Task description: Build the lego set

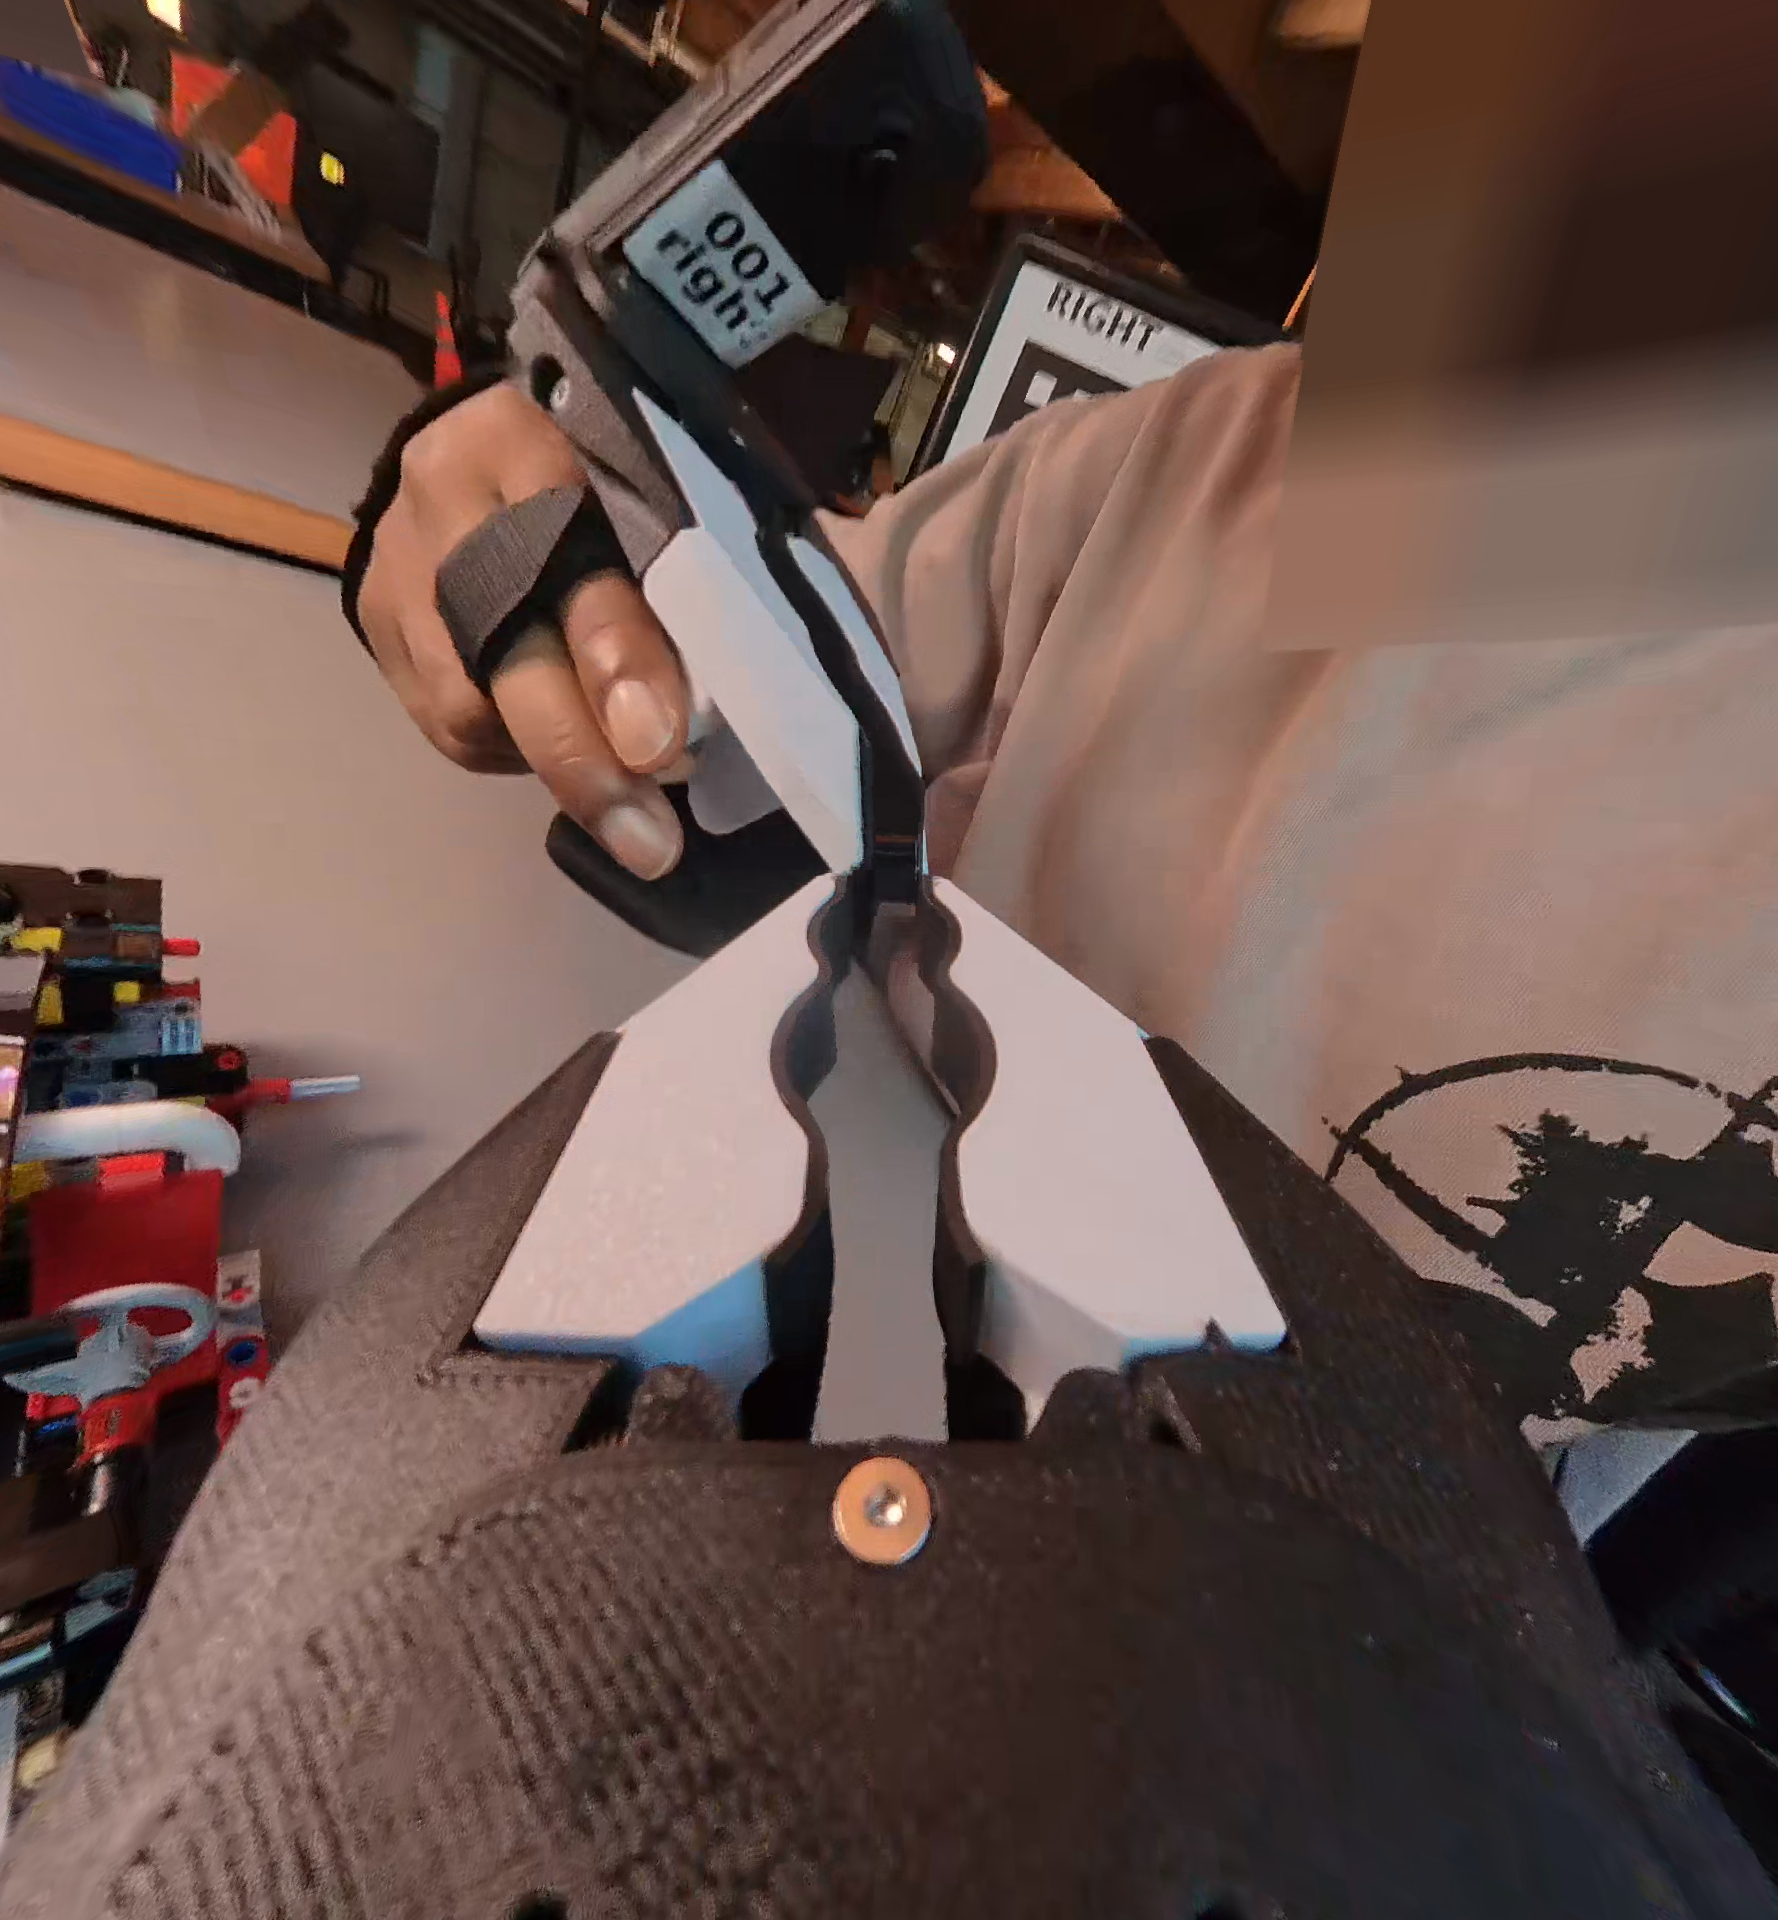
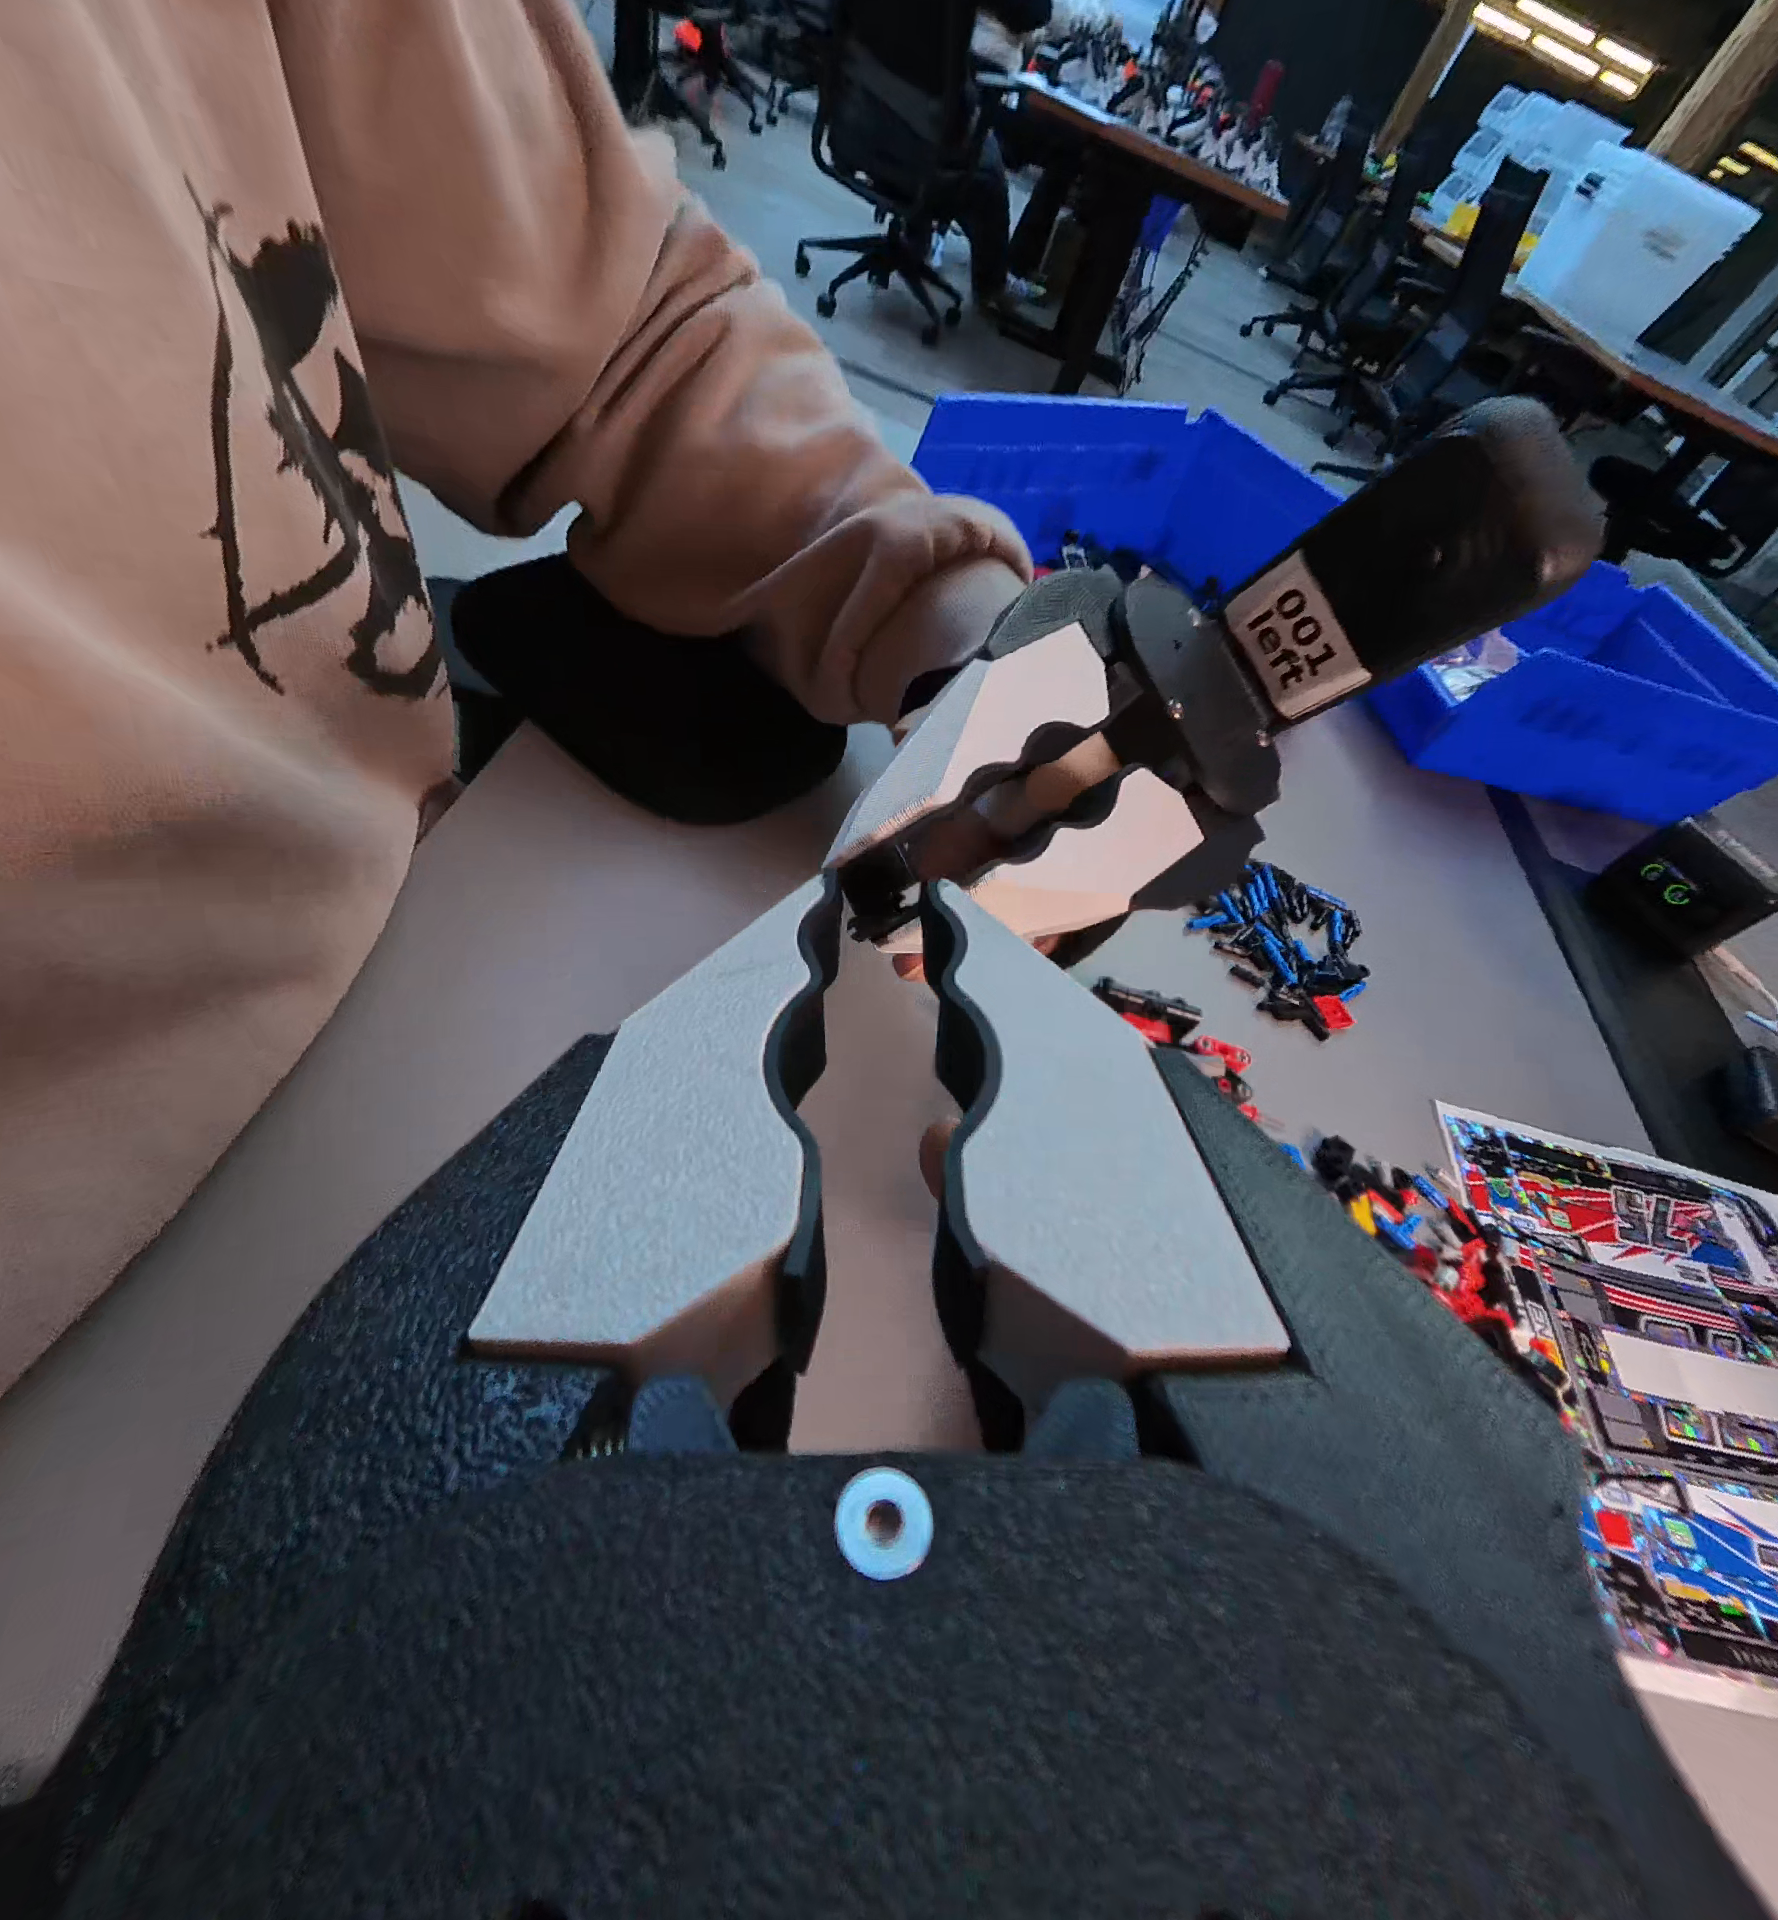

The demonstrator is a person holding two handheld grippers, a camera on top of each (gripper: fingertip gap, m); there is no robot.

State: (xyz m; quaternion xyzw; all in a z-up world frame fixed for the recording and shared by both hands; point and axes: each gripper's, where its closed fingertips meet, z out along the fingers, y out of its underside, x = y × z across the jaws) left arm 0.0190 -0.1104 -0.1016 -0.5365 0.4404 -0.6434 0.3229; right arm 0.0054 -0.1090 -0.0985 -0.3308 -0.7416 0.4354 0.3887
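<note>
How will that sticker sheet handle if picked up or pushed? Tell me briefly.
The sticker sheet lies thin and flat on the table, so it probably flops and weighs little. Its shiny face suggests it may slide when pushed.

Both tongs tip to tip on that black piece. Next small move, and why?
Probably nudge the left tongs and right tongs gently together to seat the small black piece: both sets close on it mid-air, tips meeting. Whether it is one piece or two is unclear.
</note>
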